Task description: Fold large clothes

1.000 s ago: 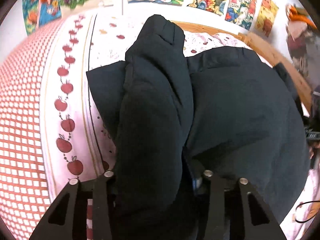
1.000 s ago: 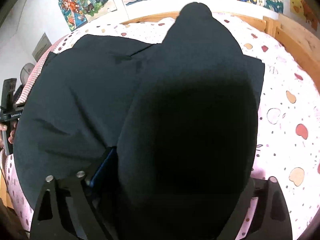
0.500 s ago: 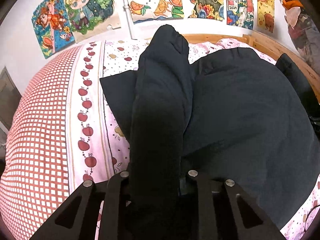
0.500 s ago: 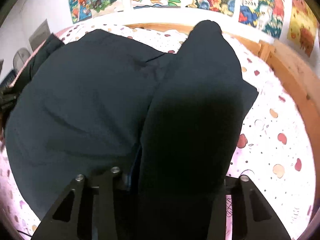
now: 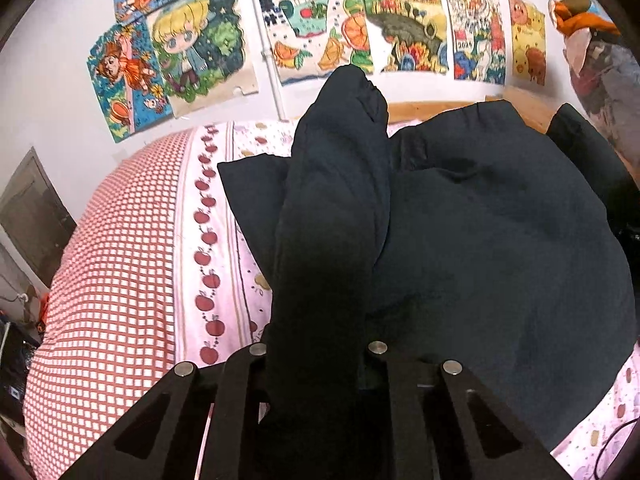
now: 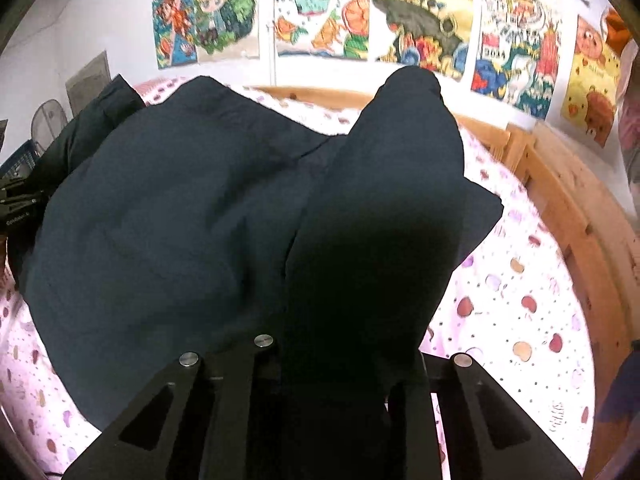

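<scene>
Your left wrist camera looks forward and slightly down from close above the dark navy padded garment [image 5: 480, 240]. Your right one does likewise, and both share the cartoon-postered white wall [image 6: 320, 12].

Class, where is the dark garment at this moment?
The dark garment lies spread on the bed below the posters, its edges pinched by the left gripper and right gripper.

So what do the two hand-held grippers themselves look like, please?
The left hand-held gripper and the right hand-held gripper look alike: matte black, flat angular finger frames with triangular cut-outs and round silver pins at the joints. No cables or sleeves show on them. The fingertips are hidden by dark cloth.
</scene>
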`<state>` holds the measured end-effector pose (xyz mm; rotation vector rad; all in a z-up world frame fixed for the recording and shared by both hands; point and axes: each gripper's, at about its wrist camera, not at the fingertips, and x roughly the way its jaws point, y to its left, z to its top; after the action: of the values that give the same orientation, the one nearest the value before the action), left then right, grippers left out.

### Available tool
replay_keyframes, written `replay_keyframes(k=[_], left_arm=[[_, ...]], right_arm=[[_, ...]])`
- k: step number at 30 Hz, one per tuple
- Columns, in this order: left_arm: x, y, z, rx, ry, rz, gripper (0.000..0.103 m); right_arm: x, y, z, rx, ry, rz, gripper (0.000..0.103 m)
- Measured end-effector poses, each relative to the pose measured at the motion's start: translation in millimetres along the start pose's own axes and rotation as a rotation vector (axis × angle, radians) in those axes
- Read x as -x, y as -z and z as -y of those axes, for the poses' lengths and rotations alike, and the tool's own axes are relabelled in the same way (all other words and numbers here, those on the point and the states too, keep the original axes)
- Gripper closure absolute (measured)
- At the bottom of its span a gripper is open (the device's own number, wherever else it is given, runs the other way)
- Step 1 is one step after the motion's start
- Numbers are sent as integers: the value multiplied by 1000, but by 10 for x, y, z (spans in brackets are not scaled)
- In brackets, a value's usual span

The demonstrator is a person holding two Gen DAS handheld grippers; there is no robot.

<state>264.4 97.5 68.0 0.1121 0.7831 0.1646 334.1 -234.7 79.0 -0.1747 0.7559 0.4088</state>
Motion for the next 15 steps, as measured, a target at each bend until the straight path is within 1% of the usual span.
replay_keyframes(k=[5, 9, 15], left_arm=[[316, -18, -62, 14, -6, 38, 88], [487, -12, -155, 31, -10, 56, 88], [571, 71, -297, 50, -22, 34, 88]], right_arm=[[306, -76, -90, 28, -18, 56, 86], [454, -58, -172, 48, -38, 77, 86], [548, -68, -325, 74, -71, 90, 87]])
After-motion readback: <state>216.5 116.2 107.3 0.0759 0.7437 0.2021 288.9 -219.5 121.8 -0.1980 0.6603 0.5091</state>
